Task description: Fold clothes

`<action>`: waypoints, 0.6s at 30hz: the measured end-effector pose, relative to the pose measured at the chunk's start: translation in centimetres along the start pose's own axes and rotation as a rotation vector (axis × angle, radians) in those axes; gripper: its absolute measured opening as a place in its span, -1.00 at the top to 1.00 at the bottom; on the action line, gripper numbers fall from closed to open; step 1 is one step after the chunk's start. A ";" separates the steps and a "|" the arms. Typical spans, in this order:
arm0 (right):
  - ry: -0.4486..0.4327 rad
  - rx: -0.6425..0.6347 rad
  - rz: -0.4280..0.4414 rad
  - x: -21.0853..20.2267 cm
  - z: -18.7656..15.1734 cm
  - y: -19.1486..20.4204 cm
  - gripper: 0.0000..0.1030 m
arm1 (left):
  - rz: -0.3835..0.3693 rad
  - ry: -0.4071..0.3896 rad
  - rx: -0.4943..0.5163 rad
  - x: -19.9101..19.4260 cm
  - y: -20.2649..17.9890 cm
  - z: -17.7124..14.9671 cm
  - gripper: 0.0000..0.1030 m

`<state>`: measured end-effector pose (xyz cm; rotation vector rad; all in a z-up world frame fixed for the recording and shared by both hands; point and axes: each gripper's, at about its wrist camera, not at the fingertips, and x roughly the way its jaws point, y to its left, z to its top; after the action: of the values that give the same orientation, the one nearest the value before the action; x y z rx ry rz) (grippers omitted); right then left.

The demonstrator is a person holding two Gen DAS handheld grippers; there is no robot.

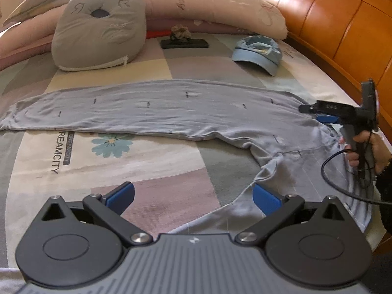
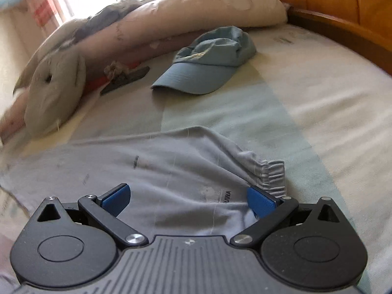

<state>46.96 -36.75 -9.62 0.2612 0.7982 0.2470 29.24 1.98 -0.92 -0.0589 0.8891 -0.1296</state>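
Light grey trousers (image 1: 156, 112) with small dark marks lie on the bed. One leg stretches flat to the left; the waist end bunches at the right. My left gripper (image 1: 193, 197) is open, low over the bedspread, its right pad beside the near leg's edge. My right gripper (image 2: 187, 199) is open above the waist part of the trousers (image 2: 171, 171), its right pad next to the gathered elastic waistband (image 2: 273, 175). The right gripper also shows in the left wrist view (image 1: 318, 114), held by a hand over the waist end.
A blue cap (image 1: 258, 54) (image 2: 208, 66) lies beyond the trousers. A grey animal cushion (image 1: 98, 27), a dark phone (image 1: 185, 43) and long pink pillows (image 1: 220, 7) lie at the back. A wooden headboard (image 1: 330, 24) runs along the right. The patterned bedspread (image 1: 85, 161) shows on the left.
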 end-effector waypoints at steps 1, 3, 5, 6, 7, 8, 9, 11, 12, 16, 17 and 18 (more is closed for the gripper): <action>0.008 0.021 0.006 -0.1 0.3 -0.1 -1.00 | -0.001 0.001 -0.010 0.0 0.2 0.1 -0.98; 0.002 0.010 0.016 -0.6 0.5 0.5 -1.00 | -0.013 0.003 -0.025 0.0 0.7 0.2 -0.98; -0.005 -0.017 0.020 -0.7 0.7 0.7 -1.00 | -0.025 -0.002 -0.019 0.0 0.9 0.1 -0.98; -0.002 -0.032 0.015 -0.5 0.8 0.6 -1.00 | -0.031 -0.008 -0.009 0.0 1.1 0.1 -0.98; 0.023 -0.039 -0.030 0.2 1.0 0.4 -1.00 | -0.036 -0.013 0.000 0.1 1.2 0.1 -0.98; 0.050 -0.045 -0.076 0.8 1.2 0.2 -1.00 | -0.038 -0.017 0.008 0.1 1.4 0.1 -0.98; 0.055 -0.039 -0.088 1.0 1.5 0.3 -1.00 | -0.039 -0.021 0.015 0.2 1.7 0.2 -0.98; 0.057 -0.031 -0.120 0.9 2.2 1.0 -1.00 | -0.041 -0.029 0.033 0.5 2.2 0.3 -0.98; 0.045 -0.044 -0.136 0.3 2.4 1.9 -1.00 | -0.042 -0.033 0.043 0.6 2.5 0.4 -0.98; 0.026 -0.090 -0.119 -1.2 2.2 6.0 -1.00 | -0.069 -0.045 0.069 1.4 3.8 0.6 -0.98; 0.038 -0.095 -0.130 -1.4 1.8 7.0 -1.00 | -0.077 -0.048 0.075 1.6 4.1 0.6 -0.98; 0.051 -0.100 -0.141 -1.7 1.4 7.9 -1.00 | -0.085 -0.051 0.081 1.9 4.5 0.6 -0.98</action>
<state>45.92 -30.04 -5.04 0.1042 0.8483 0.1611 31.27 6.18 -2.45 -0.0244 0.8298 -0.2424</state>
